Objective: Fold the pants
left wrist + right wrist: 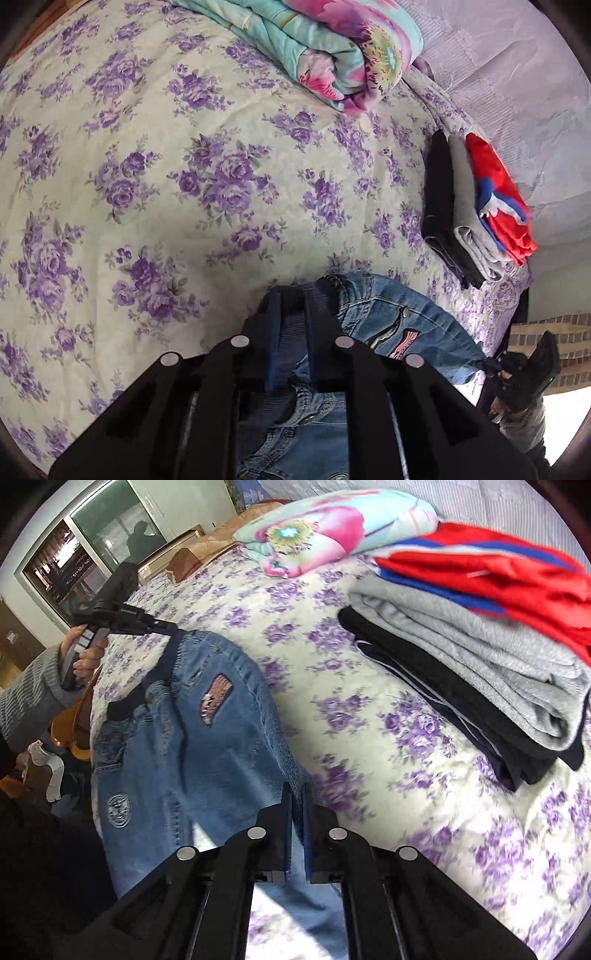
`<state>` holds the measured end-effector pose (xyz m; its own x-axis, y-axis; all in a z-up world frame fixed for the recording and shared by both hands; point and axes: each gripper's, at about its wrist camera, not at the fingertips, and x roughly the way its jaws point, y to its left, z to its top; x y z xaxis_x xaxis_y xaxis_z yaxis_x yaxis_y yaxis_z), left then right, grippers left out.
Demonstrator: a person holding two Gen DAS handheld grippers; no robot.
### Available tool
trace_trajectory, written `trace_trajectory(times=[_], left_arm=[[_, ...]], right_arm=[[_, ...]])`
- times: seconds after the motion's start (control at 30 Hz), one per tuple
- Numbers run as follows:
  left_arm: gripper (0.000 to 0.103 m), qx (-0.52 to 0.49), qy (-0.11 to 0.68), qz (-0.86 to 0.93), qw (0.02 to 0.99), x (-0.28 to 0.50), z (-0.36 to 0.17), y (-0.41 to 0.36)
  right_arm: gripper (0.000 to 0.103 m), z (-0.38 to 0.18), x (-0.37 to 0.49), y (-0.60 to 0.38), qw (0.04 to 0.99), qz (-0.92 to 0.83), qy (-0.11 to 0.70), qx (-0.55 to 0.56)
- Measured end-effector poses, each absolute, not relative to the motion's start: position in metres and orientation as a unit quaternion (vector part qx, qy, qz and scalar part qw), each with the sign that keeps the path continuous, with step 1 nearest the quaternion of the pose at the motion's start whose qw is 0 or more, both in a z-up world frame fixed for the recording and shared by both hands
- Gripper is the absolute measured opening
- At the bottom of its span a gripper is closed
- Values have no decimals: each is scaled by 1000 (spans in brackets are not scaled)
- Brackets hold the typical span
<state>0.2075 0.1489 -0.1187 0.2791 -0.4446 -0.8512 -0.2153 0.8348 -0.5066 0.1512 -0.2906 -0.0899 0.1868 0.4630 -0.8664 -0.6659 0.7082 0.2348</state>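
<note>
The left hand-held gripper is clamped narrowly on the dark waistband of the jeans, which are held up at the near edge of the bed. The right hand-held gripper is pinched nearly closed on the denim edge of the same jeans. A hand in a grey sleeve is seen on the left gripper's handle. Further out on the floral bedspread, a stack of folded clothes is seen, black, grey and red, and beyond it a rolled flowered quilt.
</note>
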Motion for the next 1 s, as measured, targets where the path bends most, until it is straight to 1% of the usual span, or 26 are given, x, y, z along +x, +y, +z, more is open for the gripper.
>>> trace_trajectory(times=[0.07, 0.13, 0.17, 0.23, 0.27, 0.3, 0.33, 0.37, 0.4, 0.6, 0.7, 0.77, 0.9, 0.93, 0.97, 1.0], left_arm=[[29, -301, 594, -79, 742, 206, -120, 149], [36, -303, 593, -82, 742, 206, -117, 146], [42, -302, 595, -83, 740, 206, -117, 143], [42, -299, 602, -78, 737, 207, -118, 140], [40, -300, 601, -79, 737, 207, -118, 140], [25, -298, 598, -77, 740, 206, -117, 140], [14, -294, 598, -73, 742, 206, -116, 141], [10, -302, 595, -77, 741, 205, -116, 143], [9, -321, 587, -85, 738, 201, -114, 147], [8, -362, 547, -118, 746, 169, -95, 164], [3, -383, 512, -131, 757, 144, -82, 180], [3, -400, 492, -138, 761, 124, -75, 193], [3, -390, 522, -163, 740, 78, -80, 195], [4, -380, 537, -169, 734, 69, -84, 187], [9, -368, 553, -168, 728, 60, -89, 178], [22, -362, 564, -167, 723, 55, -95, 171]], right_arm=[[5, -83, 141, -288, 768, 364, 518, -98], [5, -77, 130, -287, 772, 358, 517, -96], [5, -76, 125, -285, 773, 357, 516, -97], [5, -71, 113, -282, 775, 354, 514, -99], [5, -70, 108, -281, 775, 353, 514, -99], [5, -68, 103, -280, 777, 351, 513, -101], [5, -66, 97, -281, 778, 348, 513, -99], [5, -65, 93, -280, 781, 344, 512, -99], [5, -63, 90, -280, 784, 340, 511, -98], [5, -47, 51, -277, 800, 328, 493, -94], [5, -36, 23, -273, 809, 331, 478, -91], [5, -33, -1, -266, 809, 336, 473, -92], [5, -46, -53, -248, 795, 355, 483, -87], [5, -53, -63, -243, 790, 357, 491, -87], [5, -61, -72, -239, 786, 356, 498, -85], [5, -68, -79, -236, 784, 354, 504, -81]])
